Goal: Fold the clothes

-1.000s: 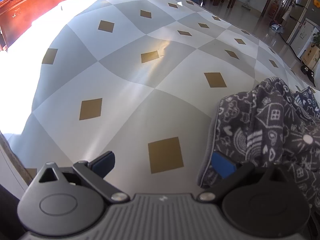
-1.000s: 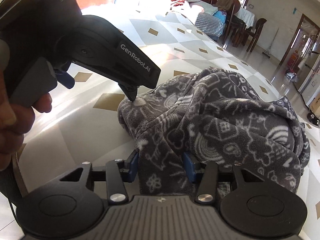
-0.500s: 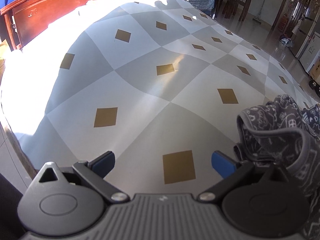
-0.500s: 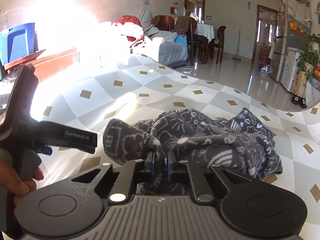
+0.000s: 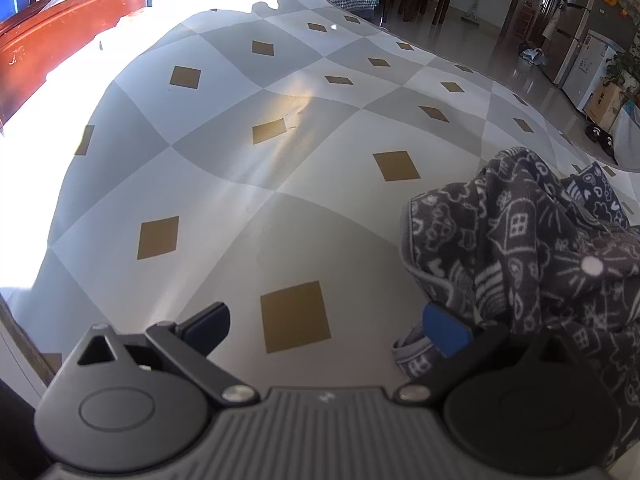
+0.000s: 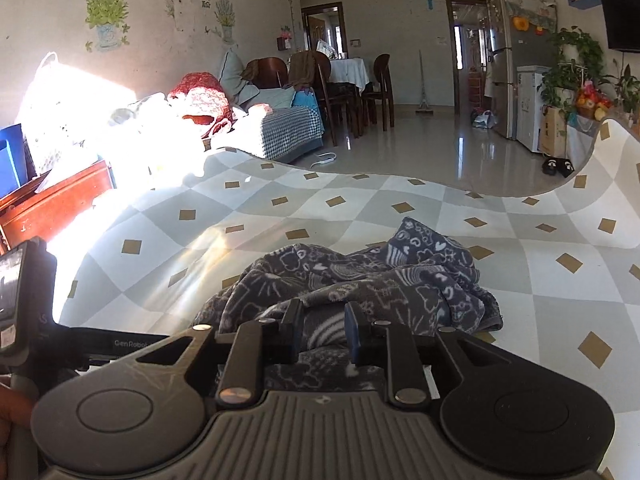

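A dark grey fleece garment with white doodle print lies crumpled on the checked tablecloth. In the left wrist view the garment fills the right side. My left gripper is open and empty just above the cloth; its right finger touches the garment's near edge. My right gripper is partly open, its jaws a small gap apart, with a fold of the garment lying between the fingers. The left gripper's body shows at the left of the right wrist view.
The grey-and-white tablecloth with gold diamonds spreads far and left of the garment. A red-brown wooden bench stands beyond the table's left edge. A sofa, dining chairs and a fridge are further back.
My right gripper was shut on a fold of the garment and has opened a little while tilting up. The garment has dropped lower. My left gripper stays open and shifted slightly.
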`<state>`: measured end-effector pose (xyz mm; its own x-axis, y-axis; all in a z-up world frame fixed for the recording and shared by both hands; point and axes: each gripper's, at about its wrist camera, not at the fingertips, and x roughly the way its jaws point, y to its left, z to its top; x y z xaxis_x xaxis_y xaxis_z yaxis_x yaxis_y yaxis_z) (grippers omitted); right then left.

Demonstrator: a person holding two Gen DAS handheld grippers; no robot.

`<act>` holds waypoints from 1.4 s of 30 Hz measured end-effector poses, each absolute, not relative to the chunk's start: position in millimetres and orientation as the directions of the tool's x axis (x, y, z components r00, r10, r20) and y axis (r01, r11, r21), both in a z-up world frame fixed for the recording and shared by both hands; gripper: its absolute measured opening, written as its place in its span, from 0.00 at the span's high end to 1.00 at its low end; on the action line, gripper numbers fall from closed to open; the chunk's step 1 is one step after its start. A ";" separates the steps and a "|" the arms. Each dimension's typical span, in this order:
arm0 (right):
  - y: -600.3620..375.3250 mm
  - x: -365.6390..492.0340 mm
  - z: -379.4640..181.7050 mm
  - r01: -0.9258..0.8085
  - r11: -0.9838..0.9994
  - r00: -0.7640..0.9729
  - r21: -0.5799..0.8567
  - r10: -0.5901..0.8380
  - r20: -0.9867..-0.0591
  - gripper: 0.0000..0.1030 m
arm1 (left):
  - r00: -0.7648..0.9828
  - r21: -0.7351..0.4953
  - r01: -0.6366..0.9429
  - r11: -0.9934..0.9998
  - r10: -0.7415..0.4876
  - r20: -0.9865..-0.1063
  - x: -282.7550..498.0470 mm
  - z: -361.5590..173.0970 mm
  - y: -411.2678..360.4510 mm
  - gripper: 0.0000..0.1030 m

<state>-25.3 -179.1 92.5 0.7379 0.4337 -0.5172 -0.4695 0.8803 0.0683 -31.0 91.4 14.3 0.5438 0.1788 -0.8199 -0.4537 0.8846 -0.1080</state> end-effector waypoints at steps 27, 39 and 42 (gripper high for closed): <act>-83.2 -38.3 9.2 -0.731 0.681 0.511 -0.042 0.505 -0.695 0.45 | 0.546 -0.140 -0.442 0.886 0.142 -0.826 -29.6 14.9 98.1 0.00; -70.8 -32.9 -7.0 -0.696 0.706 0.568 -0.127 0.434 -0.699 0.71 | 0.548 -0.144 -0.434 0.889 0.134 -0.825 -31.3 15.1 99.3 0.00; -77.0 -30.2 1.8 -0.675 0.732 0.578 -0.093 0.446 -0.684 0.86 | 0.574 -0.157 -0.442 0.883 0.144 -0.806 -33.7 21.1 102.9 0.00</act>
<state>-30.2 -77.0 1.8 0.5776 0.4461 -0.6836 -0.6753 0.7316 -0.0932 -33.7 102.9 21.1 0.5739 0.1442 -0.8062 -0.4419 0.8833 -0.1566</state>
